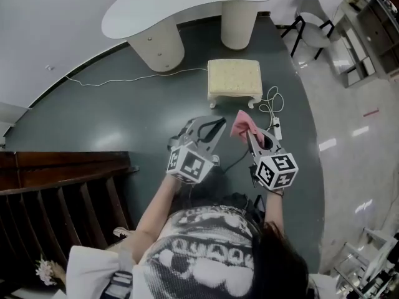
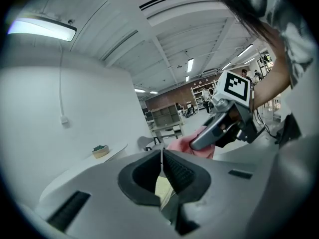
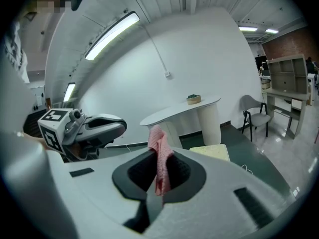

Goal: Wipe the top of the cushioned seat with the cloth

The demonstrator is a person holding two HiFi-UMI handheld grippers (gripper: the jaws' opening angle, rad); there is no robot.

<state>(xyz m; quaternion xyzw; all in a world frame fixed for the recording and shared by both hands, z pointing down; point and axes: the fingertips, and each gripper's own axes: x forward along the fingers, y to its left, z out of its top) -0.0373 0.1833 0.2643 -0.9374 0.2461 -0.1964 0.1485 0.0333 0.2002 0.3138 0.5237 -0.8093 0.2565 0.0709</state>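
Note:
The cushioned seat (image 1: 234, 78) is a low cream stool with a pale yellow top, standing on the dark floor ahead of both grippers; the same seat (image 3: 215, 151) shows beyond the right jaws. A pink cloth (image 1: 242, 124) is pinched in my right gripper (image 1: 252, 132), which is shut on it; in the right gripper view the cloth (image 3: 160, 158) sticks up between the jaws. My left gripper (image 1: 219, 124) is held beside the right one, its jaws closed on nothing. The left gripper view shows the right gripper (image 2: 197, 144) with the cloth (image 2: 185, 146).
A white curved table (image 1: 181, 8) on two round pedestals stands behind the seat. A white cable (image 1: 272, 103) lies on the floor right of the seat. A chair (image 1: 310, 28) stands at the back right. A dark wooden railing (image 1: 62, 198) runs at the left.

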